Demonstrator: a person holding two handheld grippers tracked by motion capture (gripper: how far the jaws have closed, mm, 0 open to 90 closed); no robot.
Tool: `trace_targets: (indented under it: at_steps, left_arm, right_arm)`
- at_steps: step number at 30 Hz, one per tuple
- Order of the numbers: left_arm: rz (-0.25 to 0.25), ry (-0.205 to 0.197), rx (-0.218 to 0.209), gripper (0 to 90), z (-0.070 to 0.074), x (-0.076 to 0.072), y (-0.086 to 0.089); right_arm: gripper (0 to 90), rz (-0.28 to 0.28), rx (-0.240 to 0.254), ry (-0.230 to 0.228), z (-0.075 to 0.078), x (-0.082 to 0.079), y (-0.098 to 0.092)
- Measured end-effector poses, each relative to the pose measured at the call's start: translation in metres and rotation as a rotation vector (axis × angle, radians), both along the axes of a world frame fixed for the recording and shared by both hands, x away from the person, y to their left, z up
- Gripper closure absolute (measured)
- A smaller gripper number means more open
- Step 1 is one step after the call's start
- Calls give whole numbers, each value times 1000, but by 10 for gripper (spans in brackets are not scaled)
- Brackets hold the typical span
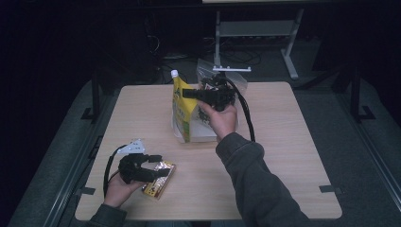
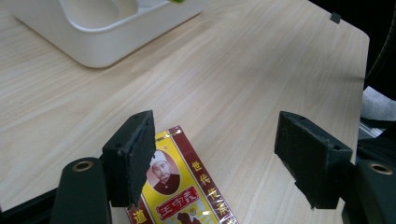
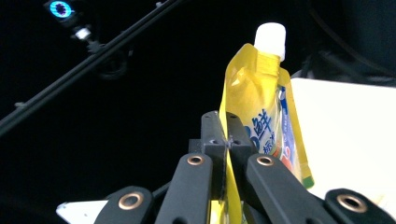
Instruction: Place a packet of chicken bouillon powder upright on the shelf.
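— Holding the yellow spouted pouch (image 1: 182,106) upright over the white tray (image 1: 201,135), right gripper (image 1: 187,93) with jaws pressed together on the pouch's edge, pads (image 3: 211,135) pinching the film flat. White cap (image 3: 270,39) up, pouch body hanging below the grip. Probably pinched high on the seam so the pouch hangs straight for lowering into the tray.

— Noted. And on the left?

— Hovering low at the near left of the table (image 1: 283,142), left gripper (image 1: 161,165) with jaws well apart, clamped on nothing. Red and yellow packet (image 2: 180,196) lying flat beneath, one pad (image 2: 140,149) overlapping its edge in the left gripper view, contact not clear. Likely spread wide to straddle the packet's width.

— Edges and room?

— Packet near the table's front-left edge, close enough to warrant care against a push off. Tray near the middle, well apart from the packet. Clear plastic bag (image 1: 236,78) at the far edge behind the right hand (image 1: 222,118). Broad bare wood to the right and between tray and packet; ample room for either hand.
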State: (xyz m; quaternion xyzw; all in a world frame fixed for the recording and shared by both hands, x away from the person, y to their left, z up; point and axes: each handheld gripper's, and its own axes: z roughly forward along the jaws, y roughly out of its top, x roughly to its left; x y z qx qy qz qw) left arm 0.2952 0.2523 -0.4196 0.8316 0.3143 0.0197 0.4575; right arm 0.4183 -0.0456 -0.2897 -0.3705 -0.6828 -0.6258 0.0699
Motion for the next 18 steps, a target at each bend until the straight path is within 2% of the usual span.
trace_targets:
  at_steps: [7,12,18]
  left_arm:
    - [8,12,19,281,-5,3,2]
    - [12,7,16,280,-4,2,3]
    - [13,6,17,277,-4,3,3]
  right_arm:
    - [890,-41,-25,-21,-3,9,9]
    - [890,-73,-47,-37,-5,15,20]
    - [890,-101,-49,-45,-10,20,30]
